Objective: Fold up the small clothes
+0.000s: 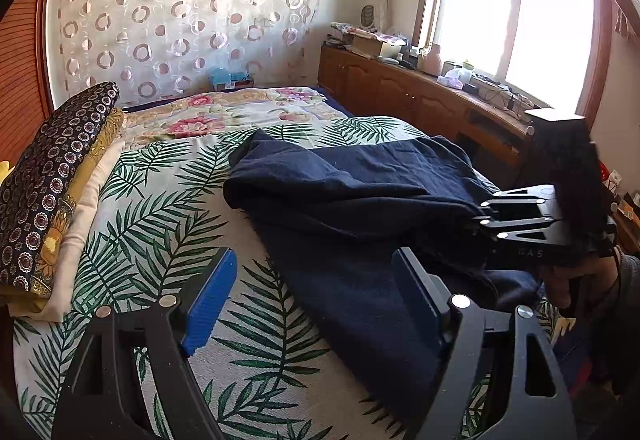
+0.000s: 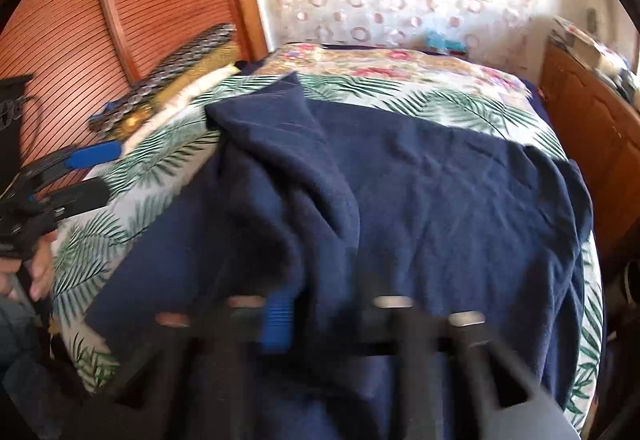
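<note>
While the right tool (image 1: 486,214) pinches the right edge of the navy garment (image 1: 352,192), apparently to draw that layer leftward into a fold, the left tool (image 1: 316,300) hangs wide and empty near the garment's left edge. The garment sprawls across the leaf-print bed (image 1: 160,200). Blur hides the grip in the right wrist view.
</note>
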Action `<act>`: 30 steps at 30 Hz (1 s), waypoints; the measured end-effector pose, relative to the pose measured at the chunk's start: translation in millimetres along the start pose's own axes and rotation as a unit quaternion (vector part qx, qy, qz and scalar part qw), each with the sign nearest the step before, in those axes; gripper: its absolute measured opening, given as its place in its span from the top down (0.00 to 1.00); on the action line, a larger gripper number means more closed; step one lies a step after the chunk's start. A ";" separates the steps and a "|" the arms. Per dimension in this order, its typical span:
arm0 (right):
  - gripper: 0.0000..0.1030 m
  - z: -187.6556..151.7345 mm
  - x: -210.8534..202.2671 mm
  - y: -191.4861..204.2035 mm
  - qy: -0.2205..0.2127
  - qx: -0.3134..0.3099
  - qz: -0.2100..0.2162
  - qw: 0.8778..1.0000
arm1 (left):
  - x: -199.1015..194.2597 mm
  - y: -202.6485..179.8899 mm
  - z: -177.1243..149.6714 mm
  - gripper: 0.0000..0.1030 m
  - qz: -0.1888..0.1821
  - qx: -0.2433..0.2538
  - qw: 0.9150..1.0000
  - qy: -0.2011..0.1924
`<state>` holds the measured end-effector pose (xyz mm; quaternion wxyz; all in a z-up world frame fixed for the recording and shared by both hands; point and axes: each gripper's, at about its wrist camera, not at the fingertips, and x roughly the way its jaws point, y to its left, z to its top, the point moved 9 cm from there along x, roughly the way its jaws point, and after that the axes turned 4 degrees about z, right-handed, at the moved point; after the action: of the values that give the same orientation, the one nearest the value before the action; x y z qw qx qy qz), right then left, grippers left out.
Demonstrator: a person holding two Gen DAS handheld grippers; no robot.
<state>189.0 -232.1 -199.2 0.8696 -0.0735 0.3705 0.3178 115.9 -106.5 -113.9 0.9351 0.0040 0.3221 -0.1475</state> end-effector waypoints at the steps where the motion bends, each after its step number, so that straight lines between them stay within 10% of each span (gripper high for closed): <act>1: 0.88 1.7 -5.9 2.2 -0.009 -0.004 0.003 1.000 | 0.2 -0.2 0.2 0.22 0.001 -0.001 1.000 -0.001; 13: 0.88 3.0 -107.5 -10.8 -0.108 0.007 -0.025 0.994 | -2.2 -10.1 0.4 0.22 -0.005 0.004 1.000 -0.010; 25: 0.88 -67.2 -106.1 -52.4 -0.041 0.072 -0.071 0.994 | 1.2 -25.4 -0.5 0.22 -0.010 0.018 1.000 -0.007; 30: 0.72 -69.7 -114.5 -53.8 -0.029 0.080 -0.093 0.992 | 0.3 -28.2 -0.5 0.22 -0.009 0.021 1.000 -0.009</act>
<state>120.1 -356.9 -175.6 0.9087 -0.0284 0.3615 0.2067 108.0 -133.4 -112.0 0.9363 0.0197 0.3108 -0.1624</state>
